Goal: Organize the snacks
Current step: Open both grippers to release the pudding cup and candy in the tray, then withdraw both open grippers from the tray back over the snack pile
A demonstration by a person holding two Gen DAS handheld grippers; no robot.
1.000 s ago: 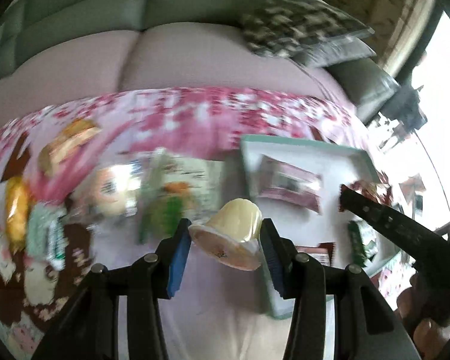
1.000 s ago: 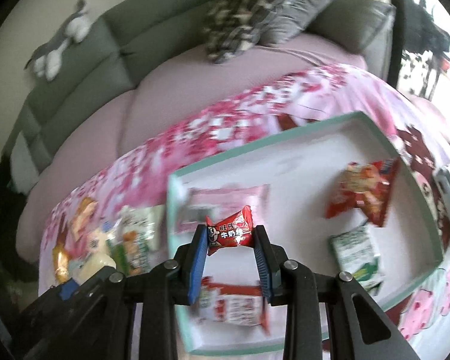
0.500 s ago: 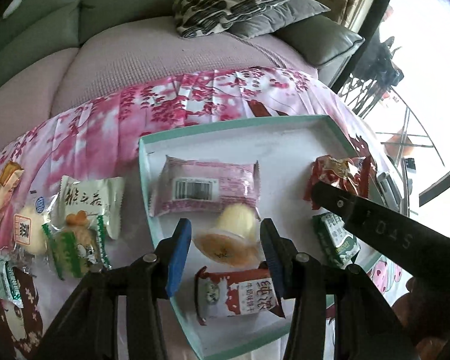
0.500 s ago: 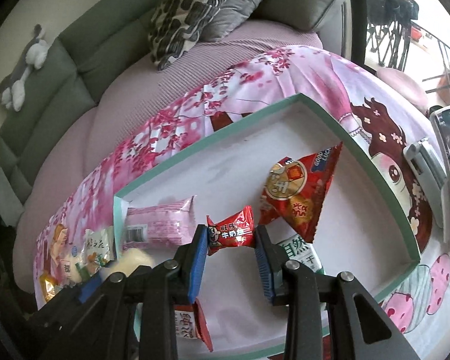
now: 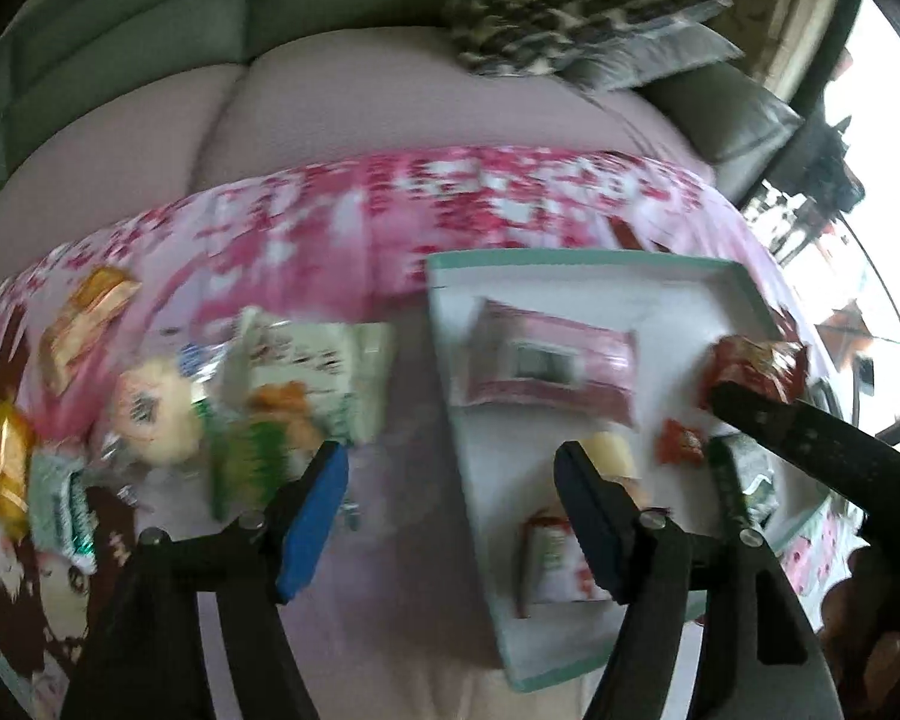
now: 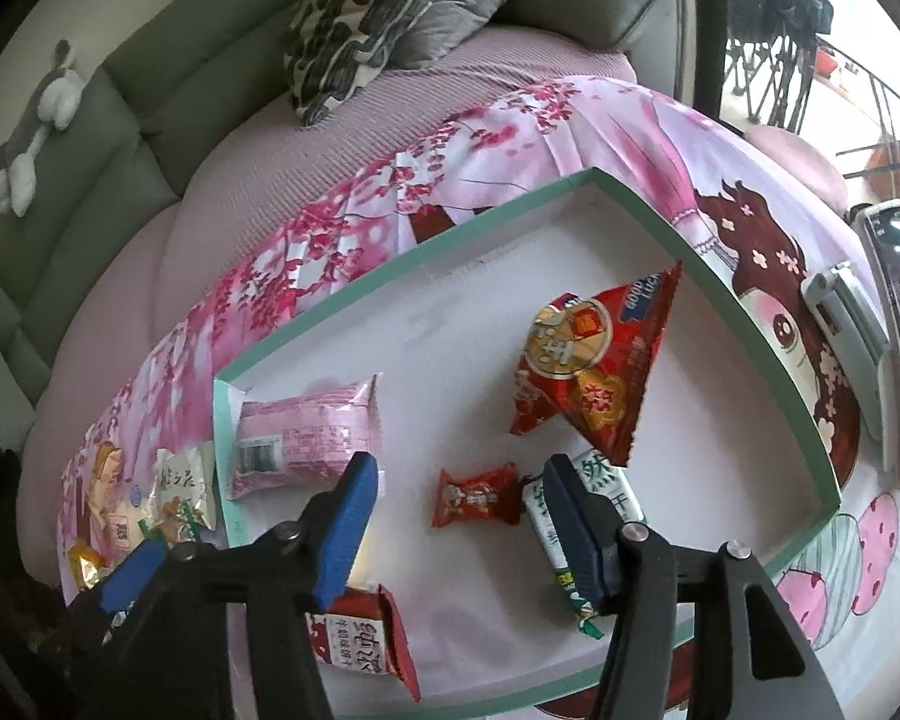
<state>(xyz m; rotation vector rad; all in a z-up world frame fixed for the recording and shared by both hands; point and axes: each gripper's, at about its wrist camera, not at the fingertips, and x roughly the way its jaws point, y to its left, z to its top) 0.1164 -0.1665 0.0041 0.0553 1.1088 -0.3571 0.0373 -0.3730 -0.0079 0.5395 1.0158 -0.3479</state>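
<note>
A white tray with a teal rim (image 6: 750, 324) (image 5: 576, 263) lies on a pink cloth. In it are a pink packet (image 6: 306, 444) (image 5: 546, 366), a big red bag (image 6: 594, 360), a small red candy (image 6: 477, 495) (image 5: 678, 441), a green-white packet (image 6: 576, 516), a red-white packet (image 6: 366, 630) and a yellow jelly cup (image 5: 615, 456). My right gripper (image 6: 456, 516) is open and empty just above the candy. My left gripper (image 5: 450, 504) is open and empty over the tray's left edge. Loose snacks (image 5: 150, 402) (image 6: 168, 498) lie left of the tray.
A pink-covered sofa with green back cushions (image 6: 120, 120) and patterned pillows (image 6: 378, 12) lies behind. A phone and a grey device (image 6: 852, 324) lie right of the tray. A plush toy (image 6: 36, 126) sits on the sofa back.
Both grippers opened. The jelly cup left my left gripper and the red candy left my right gripper; both now lie in the tray. My left gripper swung left toward the loose snacks.
</note>
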